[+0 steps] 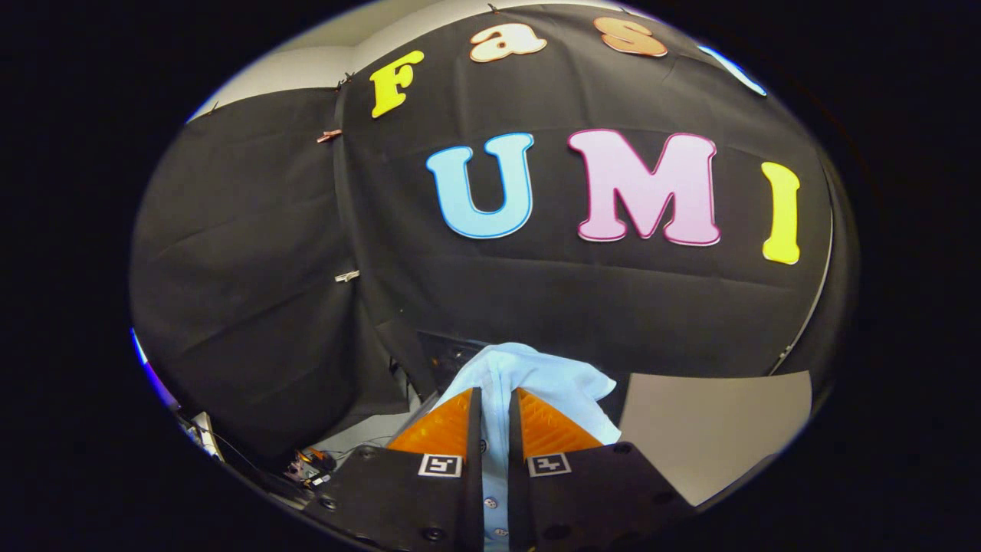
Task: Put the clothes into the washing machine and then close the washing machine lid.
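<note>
A light blue shirt [529,376] with small buttons is pinched between my two fingers and bunches up just ahead of their tips. My gripper [496,402] is shut on this shirt, holding it raised in front of the black cloth wall. The fabric runs down through the narrow gap between the fingers, where a row of buttons shows. A dark opening edge [444,349] sits just behind the shirt, mostly hidden by it.
A grey flat panel [720,429] lies to the right of the fingers. Cables and small hardware [310,468] clutter the low left beside the fingers. Black cloth covers the wall beyond.
</note>
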Demonstrator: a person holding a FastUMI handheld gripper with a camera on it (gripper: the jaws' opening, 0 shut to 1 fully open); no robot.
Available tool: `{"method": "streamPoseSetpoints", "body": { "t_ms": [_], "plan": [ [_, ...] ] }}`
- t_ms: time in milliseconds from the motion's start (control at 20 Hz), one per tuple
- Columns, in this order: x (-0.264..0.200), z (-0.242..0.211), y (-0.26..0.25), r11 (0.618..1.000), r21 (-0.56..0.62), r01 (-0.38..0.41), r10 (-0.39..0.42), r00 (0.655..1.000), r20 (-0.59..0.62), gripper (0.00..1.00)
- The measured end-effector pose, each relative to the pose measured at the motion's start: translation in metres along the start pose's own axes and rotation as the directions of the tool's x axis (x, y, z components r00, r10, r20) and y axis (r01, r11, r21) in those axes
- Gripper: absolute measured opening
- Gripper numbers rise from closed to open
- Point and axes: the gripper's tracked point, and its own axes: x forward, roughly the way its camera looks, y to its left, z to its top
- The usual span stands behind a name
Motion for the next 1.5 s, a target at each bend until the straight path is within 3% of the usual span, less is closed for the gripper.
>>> {"method": "streamPoseSetpoints", "body": {
  "t_ms": [400, 800, 1050, 1500],
  "plan": [
    [0.067, -0.048, 0.029, 0.998, 0.053, -0.030, 0.033, 0.997, -0.067, 0.17],
    [0.134, -0.122, 0.024, 0.996, 0.088, -0.015, 0.031, 0.983, -0.180, 0.17],
    [0.171, -0.181, 0.004, 0.996, 0.086, 0.036, -0.012, 0.965, -0.260, 0.17],
    [0.201, -0.242, -0.005, 0.996, 0.044, 0.074, -0.056, 0.943, -0.328, 0.17]
  ]
}}
